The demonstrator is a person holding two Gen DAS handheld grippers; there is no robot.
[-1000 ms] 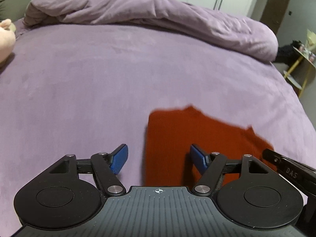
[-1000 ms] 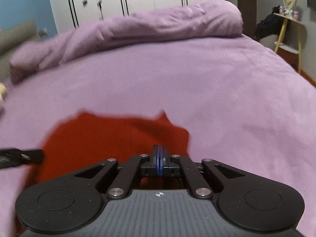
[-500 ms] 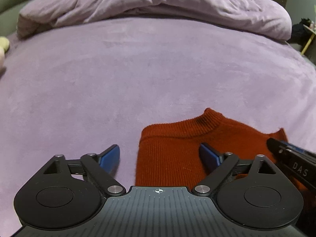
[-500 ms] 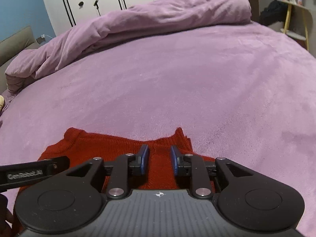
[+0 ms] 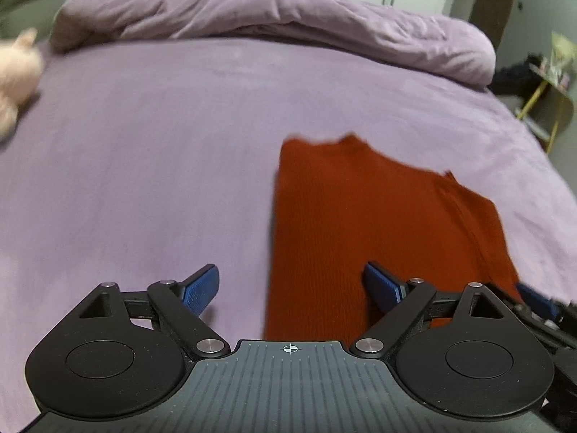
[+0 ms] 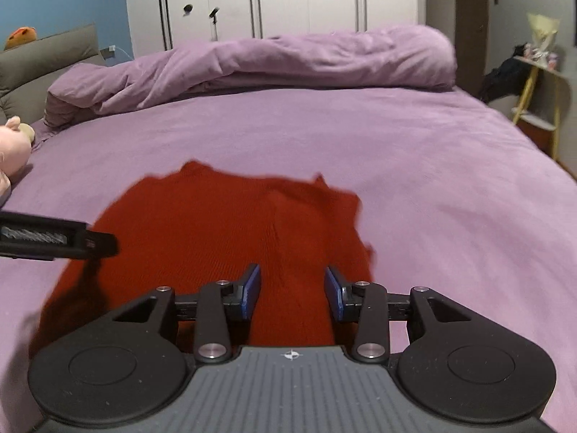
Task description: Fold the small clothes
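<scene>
A small rust-red knit sweater (image 5: 378, 216) lies folded flat on the purple bed sheet (image 5: 162, 144); it also shows in the right wrist view (image 6: 223, 231). My left gripper (image 5: 292, 288) is open wide and empty, its fingers straddling the sweater's left edge near its front. My right gripper (image 6: 292, 290) is open and empty, hovering over the sweater's near right part. The left gripper's body (image 6: 54, 236) shows at the left of the right wrist view, and the right gripper's blue fingertip (image 5: 537, 303) at the right of the left wrist view.
A rolled purple duvet (image 6: 288, 61) lies across the far side of the bed. A pink plush toy (image 5: 14, 72) sits at the left edge. A yellow side table (image 6: 537, 83) stands beyond the bed's right edge. White wardrobes (image 6: 281, 0) line the back wall.
My right gripper went from shut on the sweater to open, letting it go. Both grippers have drawn back, and the sweater now lies flat on the sheet.
</scene>
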